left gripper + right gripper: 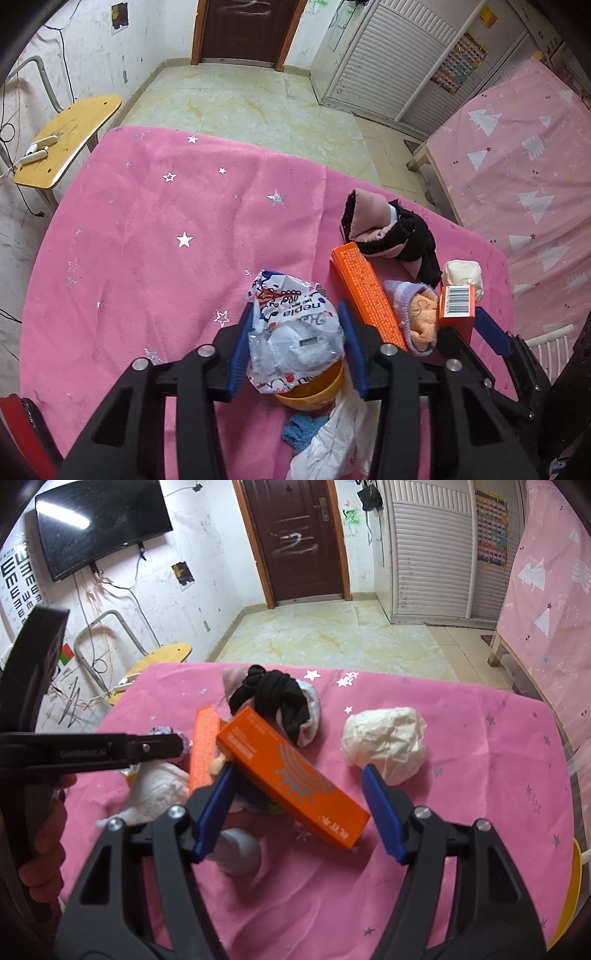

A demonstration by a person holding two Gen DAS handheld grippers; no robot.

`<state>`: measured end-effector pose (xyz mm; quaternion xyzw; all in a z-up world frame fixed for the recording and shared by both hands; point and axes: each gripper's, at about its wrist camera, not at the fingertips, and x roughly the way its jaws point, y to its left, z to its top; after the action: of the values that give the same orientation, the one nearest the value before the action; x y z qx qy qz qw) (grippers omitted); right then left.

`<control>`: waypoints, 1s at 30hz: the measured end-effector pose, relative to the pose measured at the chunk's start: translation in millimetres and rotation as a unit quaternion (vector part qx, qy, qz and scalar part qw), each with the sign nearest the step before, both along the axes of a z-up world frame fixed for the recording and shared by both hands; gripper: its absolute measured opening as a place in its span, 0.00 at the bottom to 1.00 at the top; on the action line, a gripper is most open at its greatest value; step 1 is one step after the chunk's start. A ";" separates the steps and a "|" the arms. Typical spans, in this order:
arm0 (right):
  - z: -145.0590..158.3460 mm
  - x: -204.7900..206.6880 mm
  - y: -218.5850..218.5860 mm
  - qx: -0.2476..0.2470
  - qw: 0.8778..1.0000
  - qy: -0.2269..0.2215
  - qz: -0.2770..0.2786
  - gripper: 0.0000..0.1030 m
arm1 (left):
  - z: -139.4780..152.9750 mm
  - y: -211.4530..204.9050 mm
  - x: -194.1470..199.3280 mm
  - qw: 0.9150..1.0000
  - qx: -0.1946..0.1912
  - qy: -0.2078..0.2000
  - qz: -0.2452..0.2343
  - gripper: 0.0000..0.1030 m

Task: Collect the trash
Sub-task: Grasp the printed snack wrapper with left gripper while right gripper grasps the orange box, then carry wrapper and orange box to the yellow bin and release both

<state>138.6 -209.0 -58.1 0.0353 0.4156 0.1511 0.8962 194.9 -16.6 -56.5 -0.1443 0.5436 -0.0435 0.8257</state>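
Pinching a crinkly printed plastic wrapper (291, 332) between the blue pads of my left gripper (295, 339), above a round yellow bowl (314, 387).

My right gripper (299, 805) has its jaws spread wide around a glossy orange carton (291, 779), a long rectangular box lying tilted between them, neither pad clearly touching it. Just beyond my right-hand pad sits a crumpled white paper ball (384, 738); ahead of the carton lies a soft bundle of black and pale pink cloth (277, 705). A second orange box (203, 746) rests left of my jaws. Everything sits on a counter (461, 830) draped in fuzzy pink fabric with silver stars.
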 end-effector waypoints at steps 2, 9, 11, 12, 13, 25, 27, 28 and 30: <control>-0.4 1.8 2.7 0.000 1.000 0.000 0.004 0.65 | 1.3 0.0 -1.6 1.000 0.000 -0.006 0.004 0.30; -3.4 7.0 9.4 0.003 1.000 0.005 0.025 0.47 | 13.2 8.4 -5.4 1.000 -0.002 -0.024 0.020 0.29; -2.8 5.7 11.5 0.001 1.000 0.002 0.031 0.33 | 18.8 9.8 -6.1 0.999 -0.001 -0.032 0.021 0.29; -2.5 4.2 13.1 0.000 0.999 0.002 0.032 0.24 | 22.0 10.0 -7.0 0.999 0.000 -0.035 0.022 0.29; -2.6 3.7 13.9 -0.002 0.999 0.002 0.033 0.23 | 24.8 9.6 -7.9 0.999 0.002 -0.038 0.023 0.29; 20.1 -20.0 -9.5 0.022 0.999 -0.037 0.015 0.22 | 58.6 -8.1 -26.6 0.997 0.022 -0.076 0.013 0.30; 24.2 -25.6 -18.2 0.029 0.999 -0.043 0.007 0.22 | 65.8 -15.1 -30.7 0.996 0.025 -0.085 0.008 0.30; 25.5 -28.1 -23.6 0.031 0.999 -0.045 0.003 0.22 | 70.5 -20.4 -33.3 0.995 0.026 -0.091 0.004 0.30; 29.8 -33.5 -36.3 0.036 0.998 -0.052 -0.008 0.23 | 77.2 -31.2 -37.5 0.995 0.029 -0.100 -0.005 0.30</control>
<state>105.1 -245.4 -28.3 0.0627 0.3627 0.1604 0.9158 157.4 -47.8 20.6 -0.1126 0.4598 -0.0463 0.8797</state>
